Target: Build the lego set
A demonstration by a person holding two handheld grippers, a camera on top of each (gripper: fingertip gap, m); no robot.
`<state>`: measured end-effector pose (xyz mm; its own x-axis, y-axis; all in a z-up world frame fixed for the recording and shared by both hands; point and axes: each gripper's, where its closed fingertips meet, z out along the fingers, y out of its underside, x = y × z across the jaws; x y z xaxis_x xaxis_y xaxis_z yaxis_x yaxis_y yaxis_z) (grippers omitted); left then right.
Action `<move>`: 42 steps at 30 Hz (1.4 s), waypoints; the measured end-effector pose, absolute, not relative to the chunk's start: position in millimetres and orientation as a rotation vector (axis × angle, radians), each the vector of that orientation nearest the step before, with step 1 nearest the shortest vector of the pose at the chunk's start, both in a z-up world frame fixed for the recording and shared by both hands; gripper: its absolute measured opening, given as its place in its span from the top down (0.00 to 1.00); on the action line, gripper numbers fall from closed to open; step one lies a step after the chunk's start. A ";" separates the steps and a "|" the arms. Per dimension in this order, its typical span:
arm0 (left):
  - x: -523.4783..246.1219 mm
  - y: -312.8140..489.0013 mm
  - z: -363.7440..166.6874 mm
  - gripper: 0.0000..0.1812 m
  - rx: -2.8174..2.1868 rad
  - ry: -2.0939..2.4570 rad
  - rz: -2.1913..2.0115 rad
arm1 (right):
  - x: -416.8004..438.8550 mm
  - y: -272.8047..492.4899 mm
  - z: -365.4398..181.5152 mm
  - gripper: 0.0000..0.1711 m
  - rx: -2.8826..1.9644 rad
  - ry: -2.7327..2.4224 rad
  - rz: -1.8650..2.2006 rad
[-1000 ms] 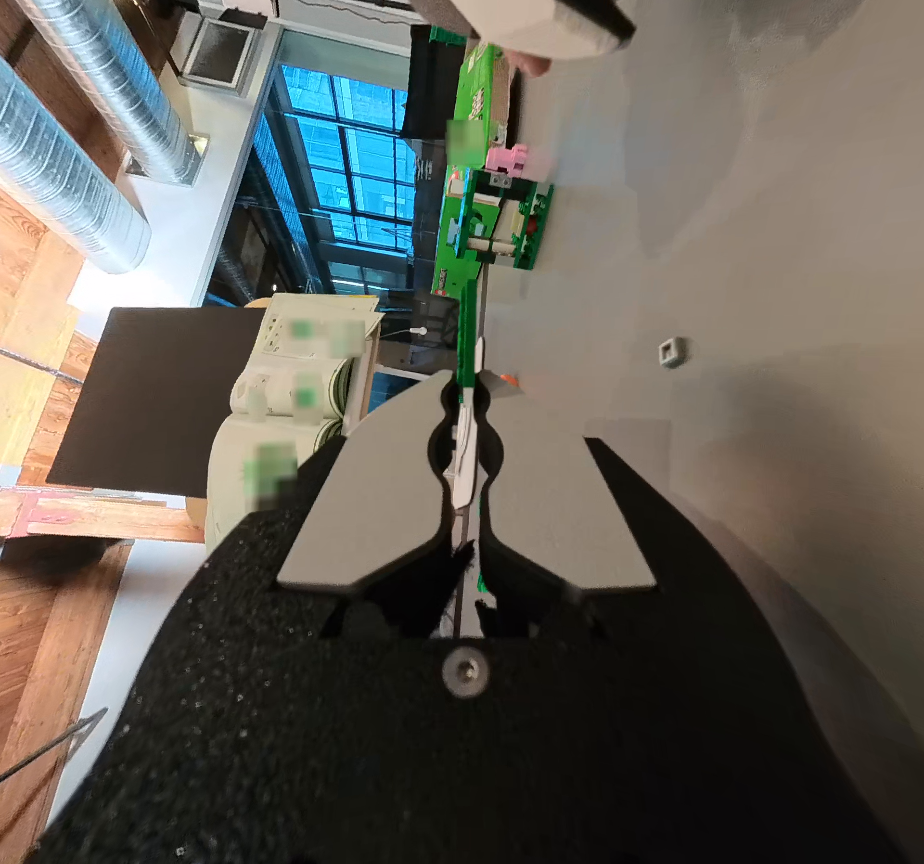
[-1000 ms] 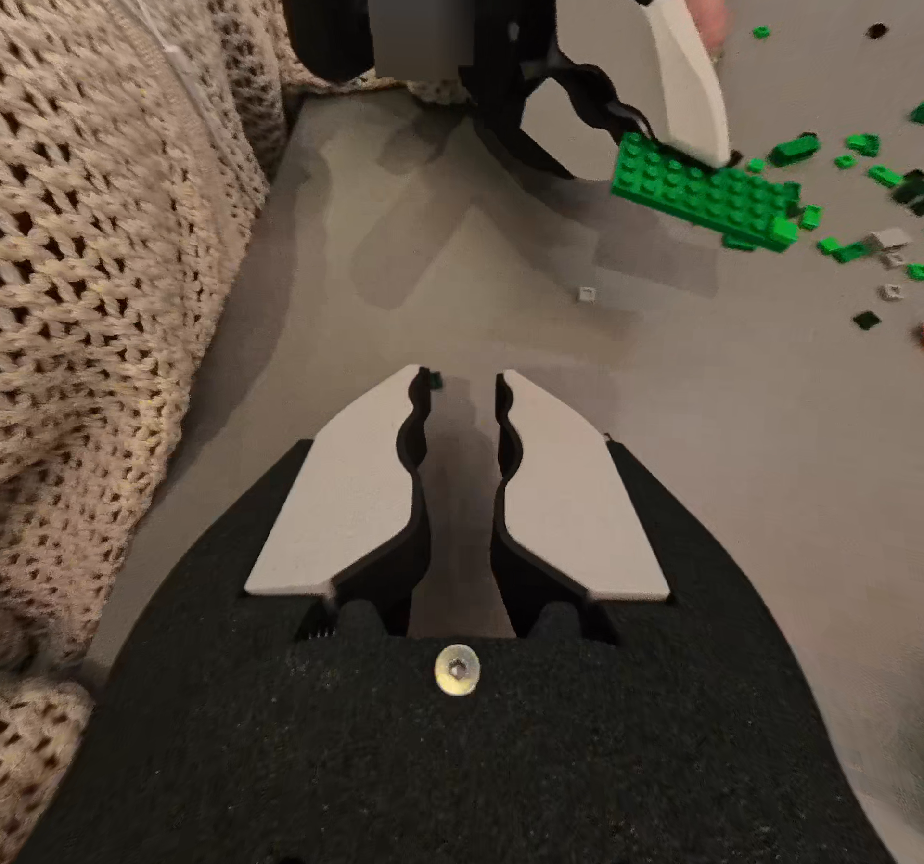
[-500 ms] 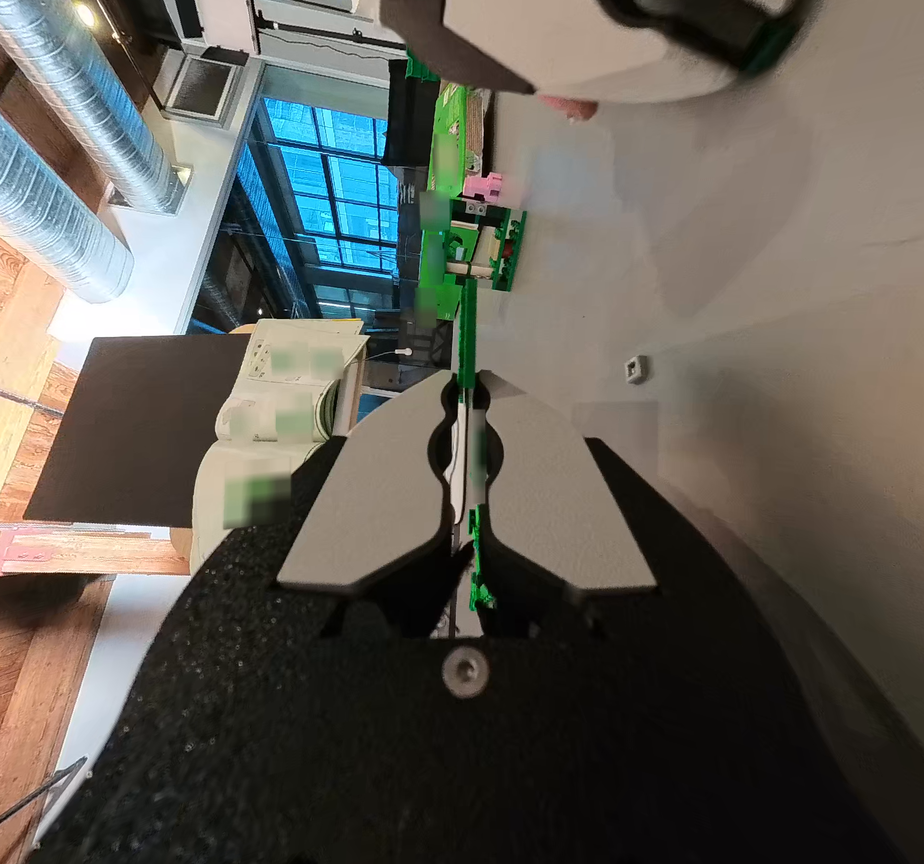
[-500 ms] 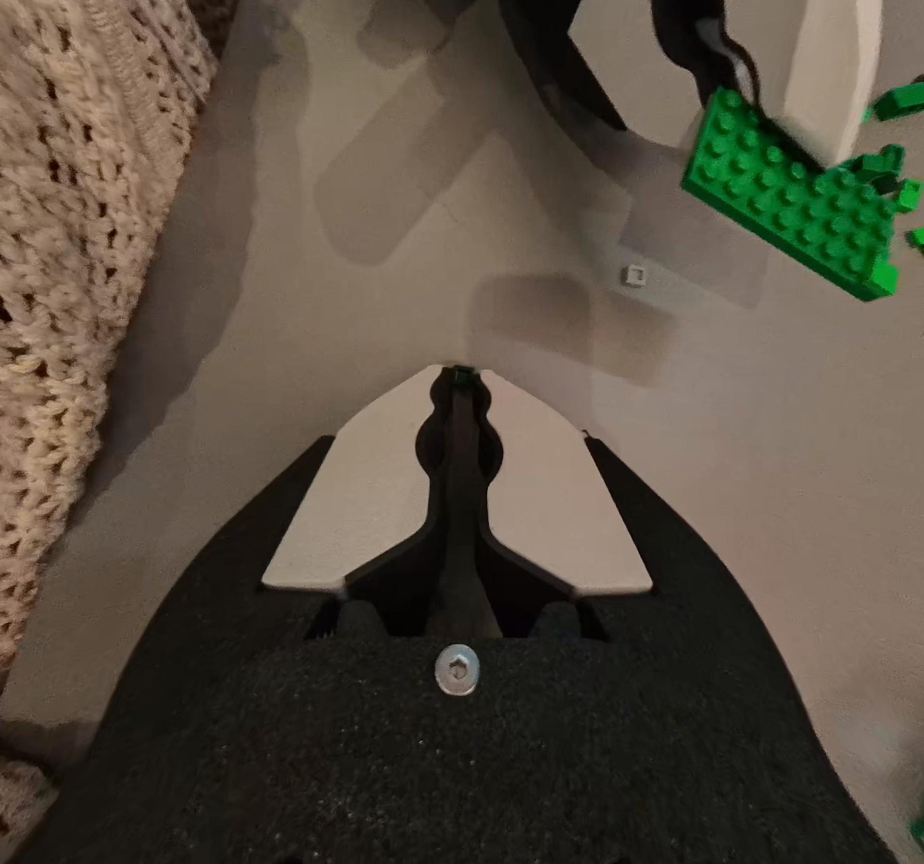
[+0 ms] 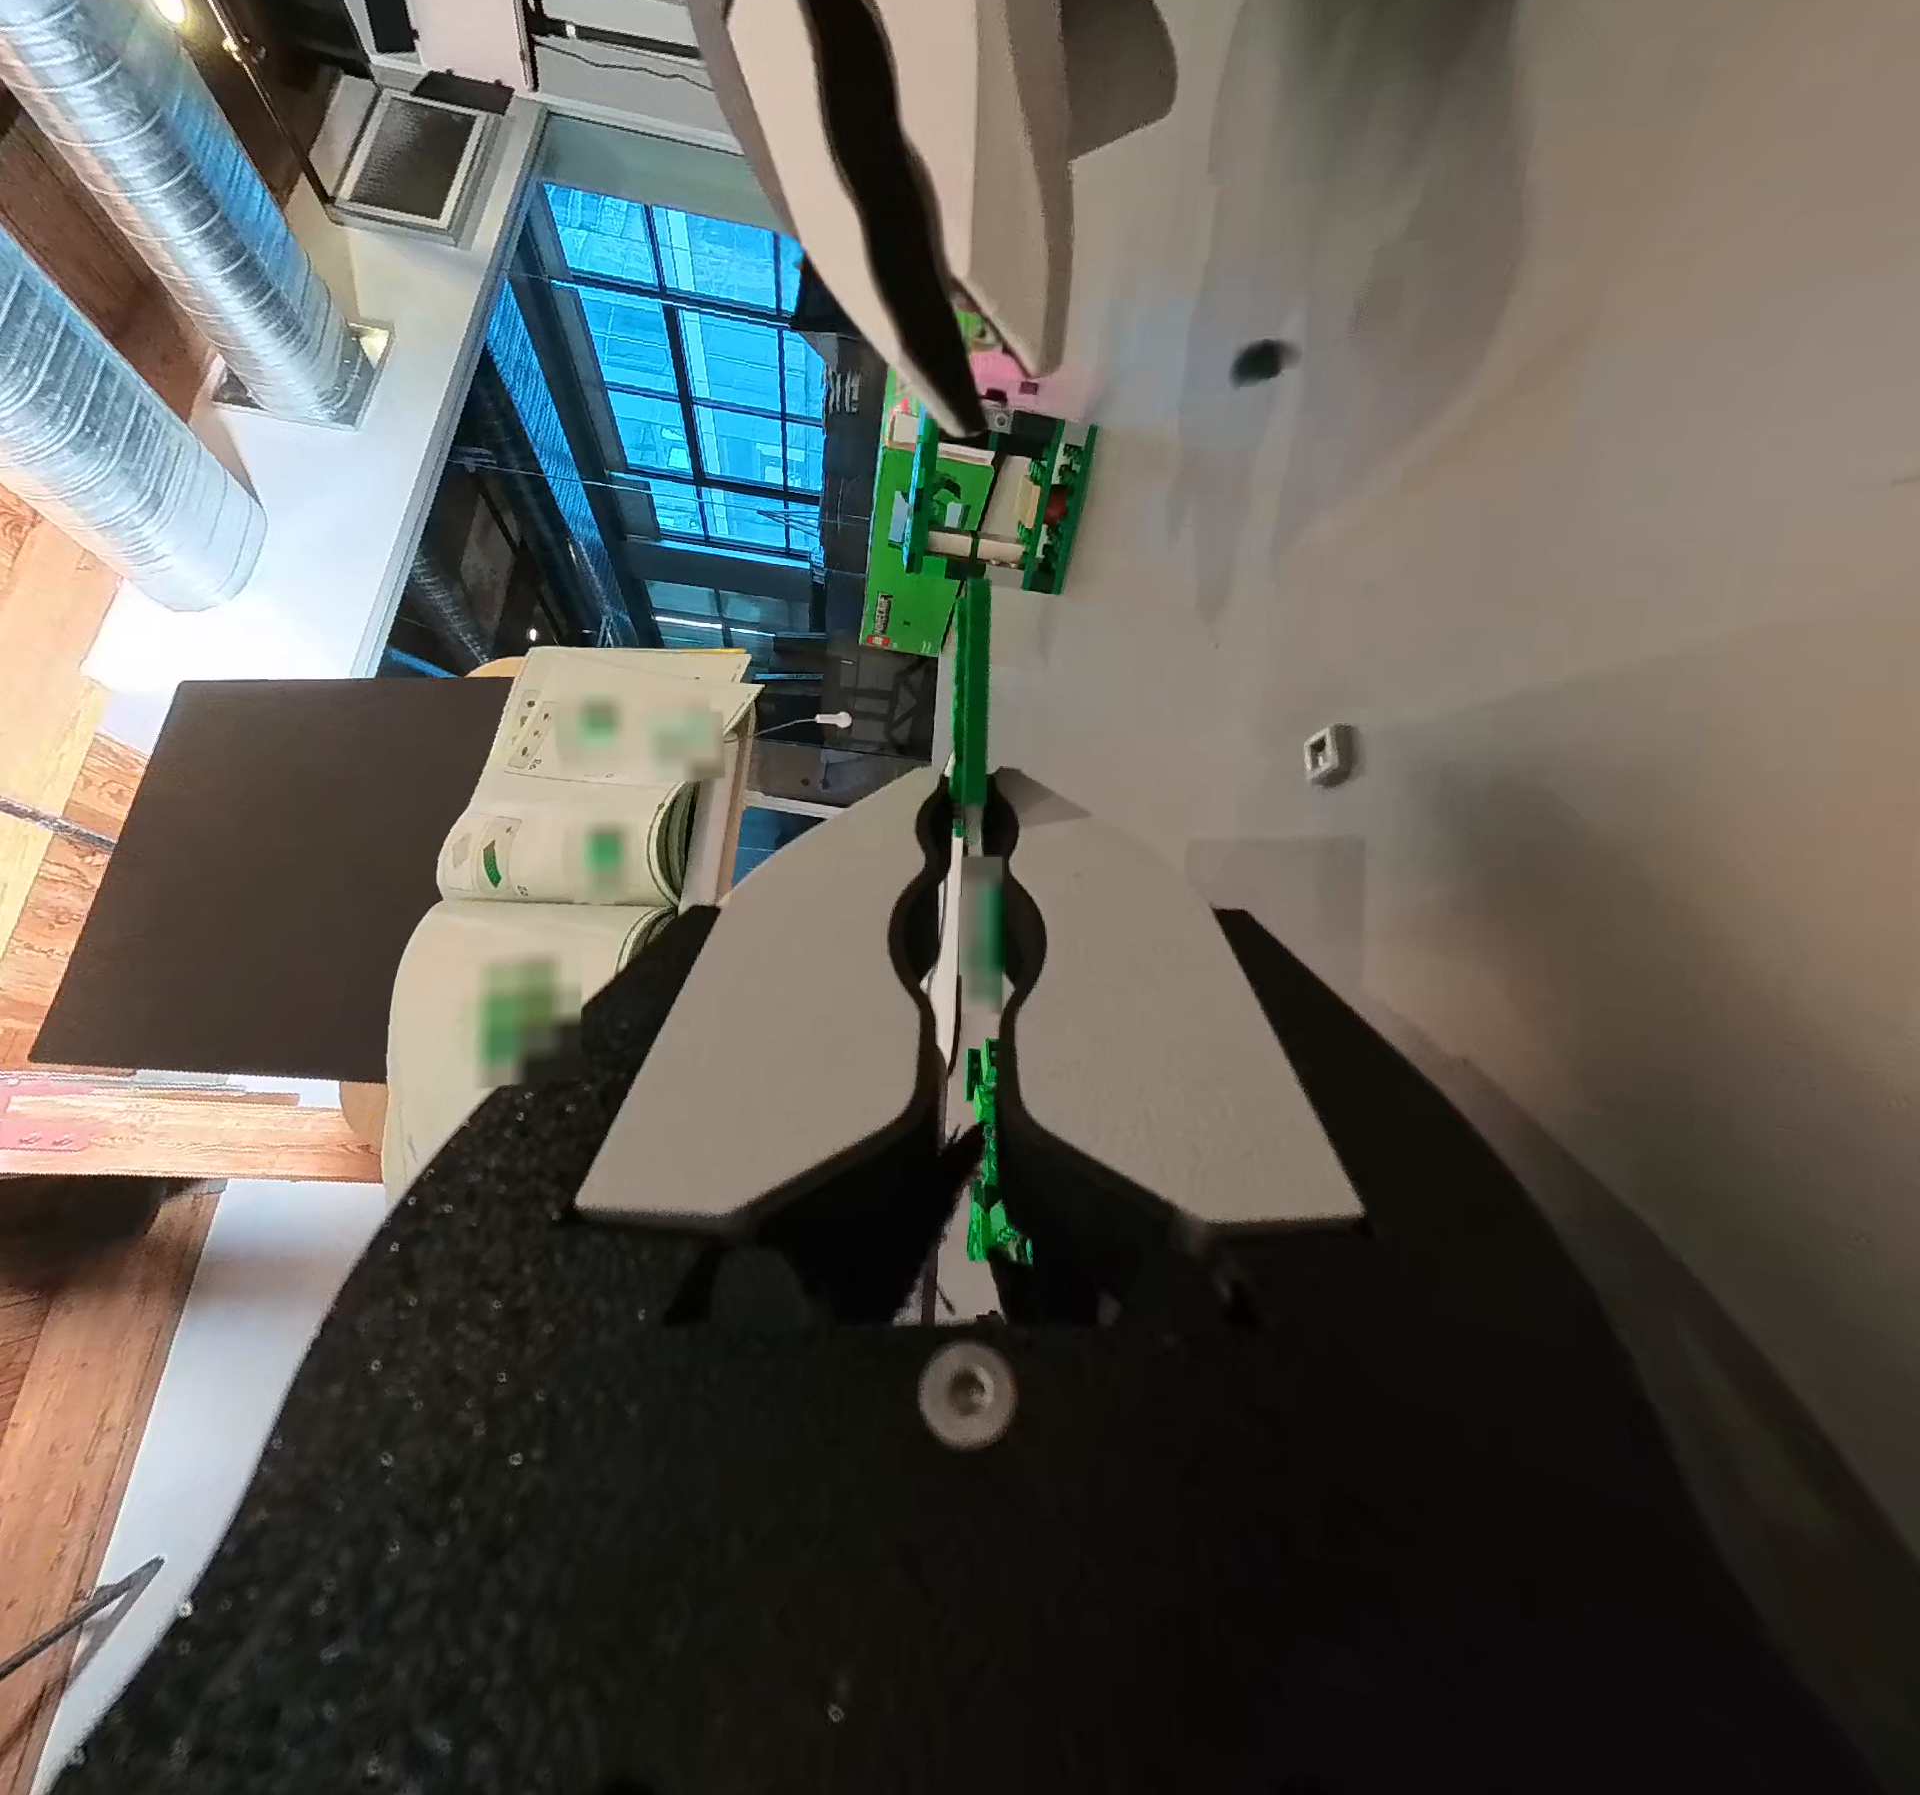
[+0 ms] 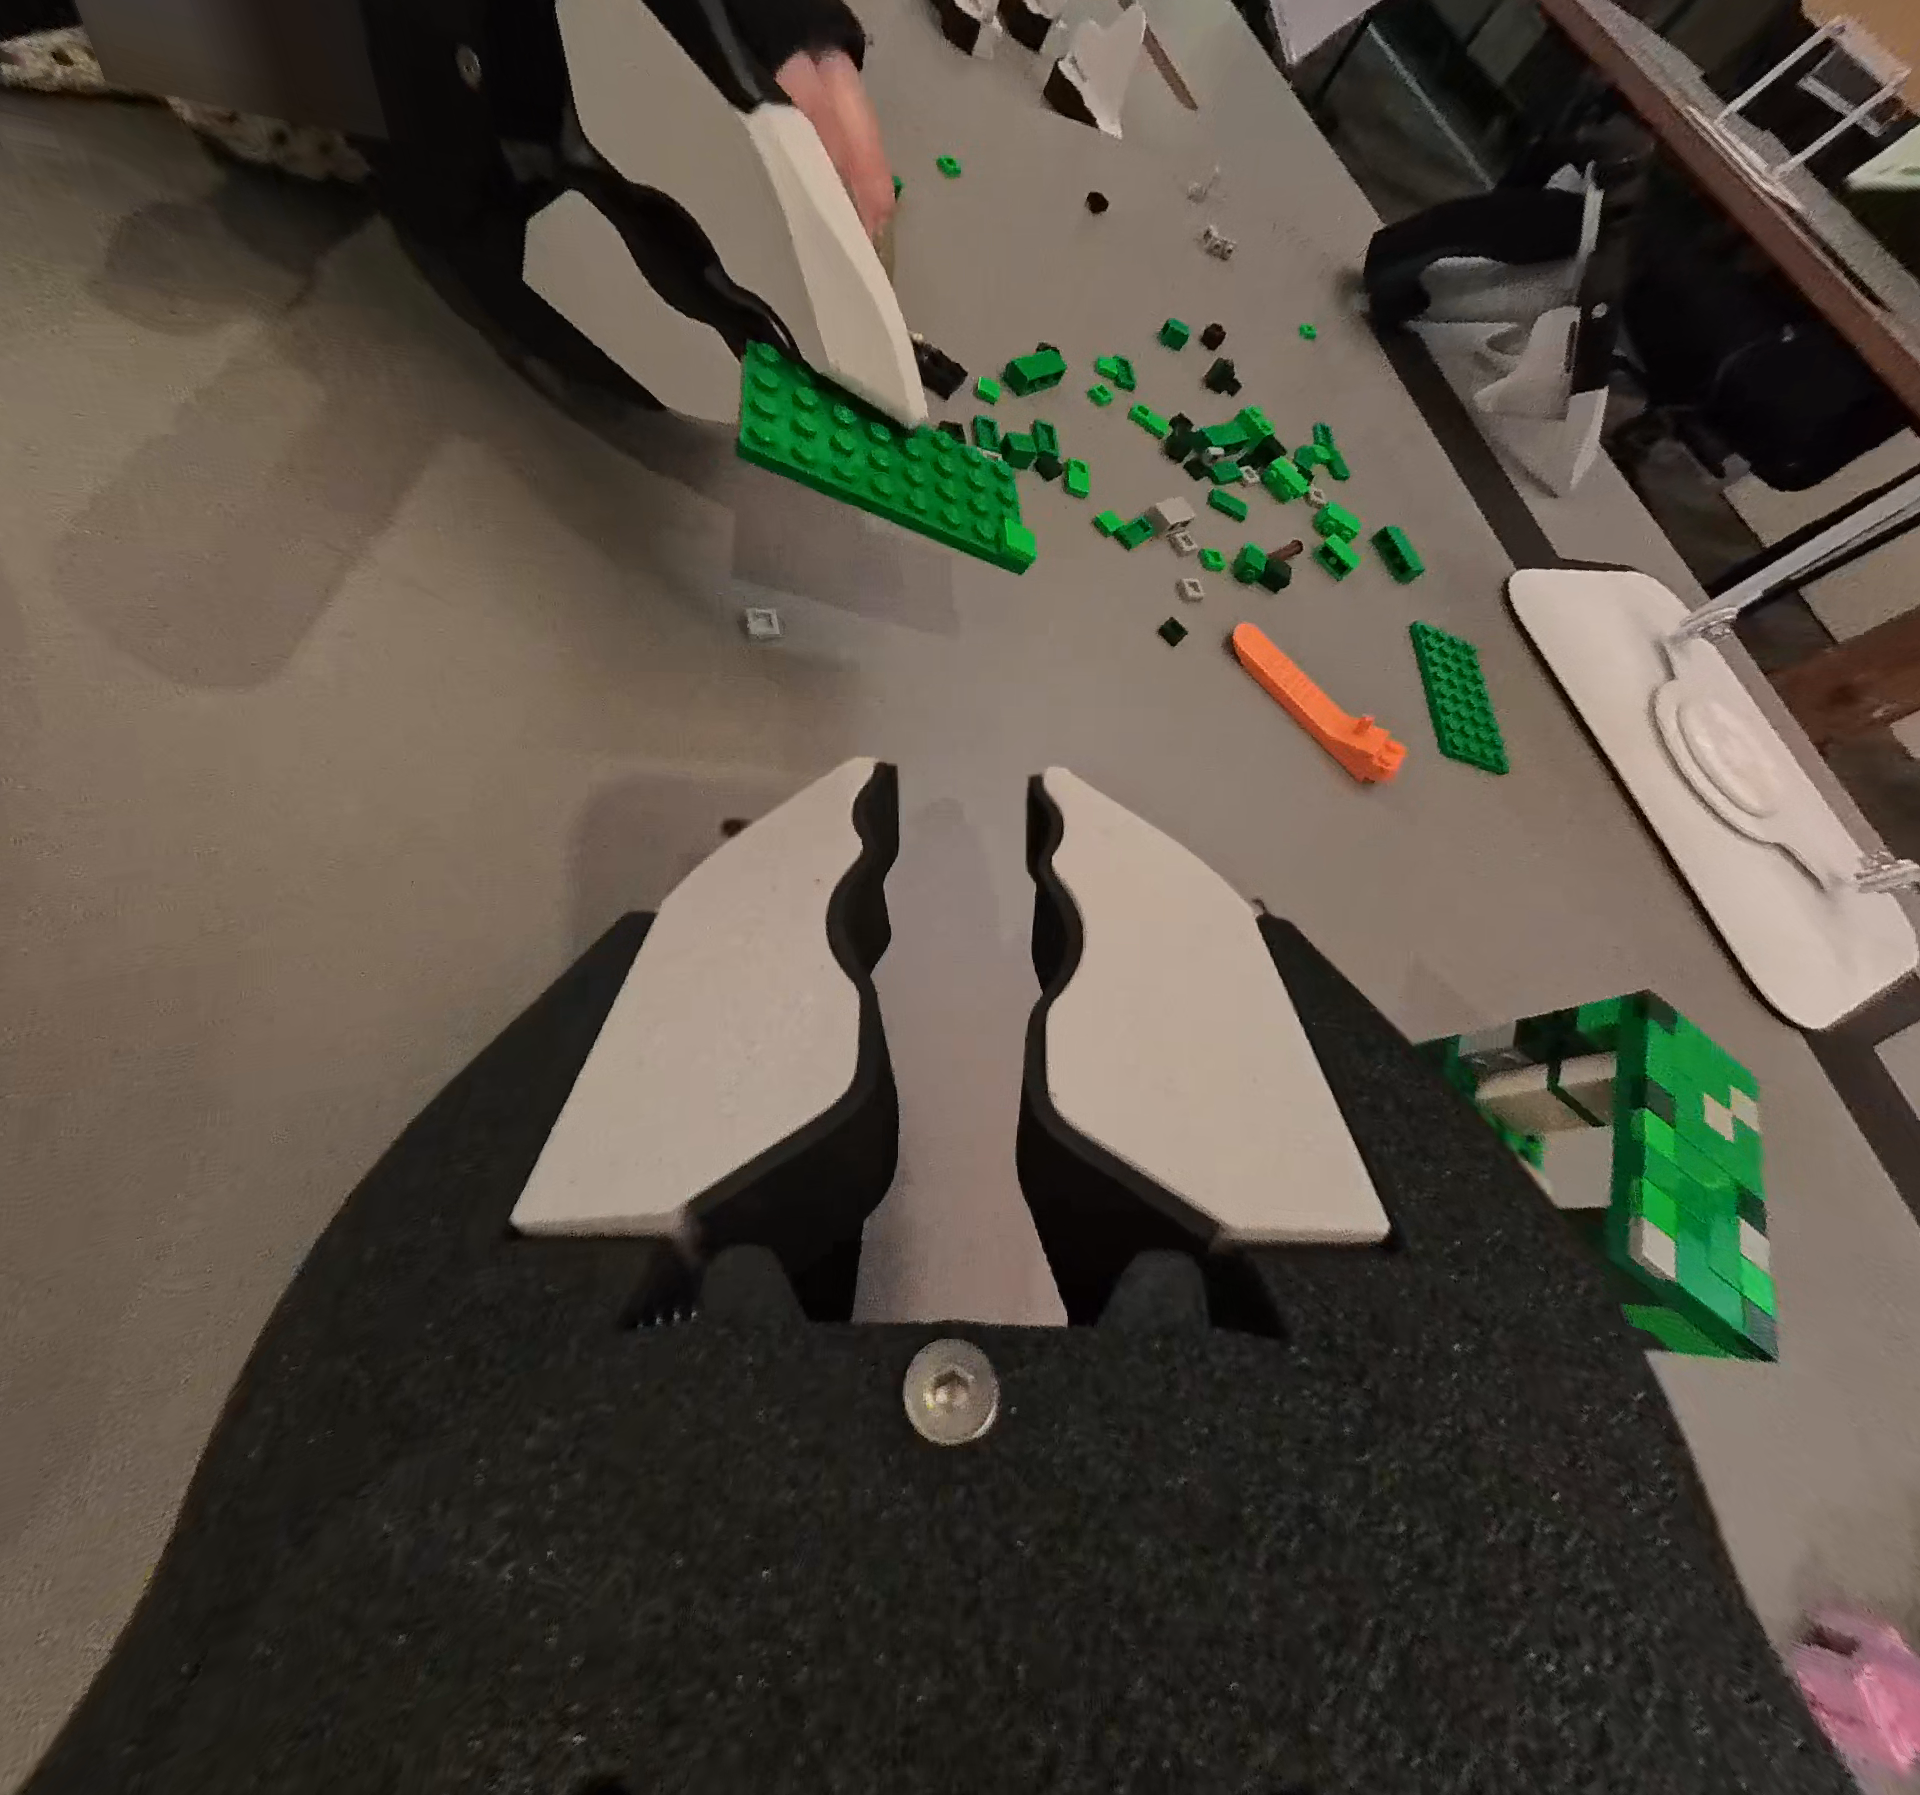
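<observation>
My left gripper [image 5: 971,789] is shut on a large green plate [image 5: 972,696], seen edge-on in the left wrist view. In the right wrist view the plate [image 6: 883,462] hangs flat, studs up, a little above the grey table [image 6: 416,602], clamped at its near corner by the left gripper [image 6: 831,384]. My right gripper [image 6: 961,789] is open with nothing between its fingers, above bare table near the plate. It also shows at the top of the left wrist view [image 5: 1003,395]. A small dark piece [image 5: 1260,358] shows blurred beside it.
Several loose green bricks [image 6: 1226,457] lie beyond the plate, with an orange brick separator [image 6: 1314,701] and a smaller green plate [image 6: 1458,696]. A built green block [image 6: 1662,1163] stands at the right. A small grey piece [image 6: 764,621] lies on the table. An instruction booklet [image 5: 582,810] lies open at the left. My hands' fingertips stand some 8 cm from each other.
My right gripper closed on a small dark green piece, then opened again, and the piece is no longer in it. The right wrist view has tilted up. The left gripper keeps the plate.
</observation>
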<state>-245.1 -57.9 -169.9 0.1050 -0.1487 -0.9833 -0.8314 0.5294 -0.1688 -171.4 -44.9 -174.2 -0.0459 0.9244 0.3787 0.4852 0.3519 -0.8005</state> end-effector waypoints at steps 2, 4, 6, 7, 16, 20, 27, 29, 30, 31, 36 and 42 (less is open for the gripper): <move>-245.3 -57.8 -169.9 0.98 -0.921 1.401 0.626 | -168.7 -43.4 -178.7 0.87 -1.283 -1.700 0.586; -245.3 -57.8 -170.3 0.98 -0.923 1.403 0.624 | -166.0 -51.8 -184.2 0.88 -1.291 -1.755 0.659; -244.9 -57.8 -170.7 0.98 -0.923 1.404 0.623 | -165.5 -62.0 -187.5 0.90 -1.291 -1.796 0.746; -244.7 -57.9 -170.8 0.98 -0.922 1.405 0.622 | -164.7 -71.7 -190.2 0.90 -1.283 -1.844 0.807; -244.5 -58.2 -171.0 0.98 -0.918 1.412 0.630 | -160.5 -102.4 -223.0 0.92 -1.348 -2.092 0.867; -243.5 -58.6 -171.9 0.98 -0.915 1.418 0.630 | -161.6 -101.7 -224.1 0.92 -1.368 -2.088 0.867; -243.3 -59.3 -170.4 0.98 -0.907 1.417 0.636 | -170.0 -85.7 -216.2 1.00 -1.320 -2.001 0.722; -243.4 -59.2 -170.5 0.98 -0.907 1.417 0.637 | -170.2 -86.0 -206.1 1.00 -1.308 -1.957 0.776; -243.4 -59.1 -170.7 0.98 -0.907 1.418 0.637 | -169.5 -89.3 -202.6 1.00 -1.310 -1.949 0.827; -243.3 -59.2 -170.9 0.98 -0.907 1.419 0.637 | -168.9 -92.4 -200.9 1.00 -1.319 -1.950 0.867; -243.9 -59.0 -171.0 0.98 -0.908 1.420 0.639 | -166.6 -99.4 -221.0 0.90 -1.360 -2.065 0.816; -244.2 -59.0 -171.7 0.98 -0.908 1.423 0.638 | -168.5 -99.9 -226.8 0.93 -1.431 -2.080 0.811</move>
<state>-244.2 -59.0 -171.7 0.0803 -0.1441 -0.9863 -0.8327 0.5342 -0.1458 -168.5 -99.9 -226.8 -0.3342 0.9407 0.0582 0.6529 0.2756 -0.7056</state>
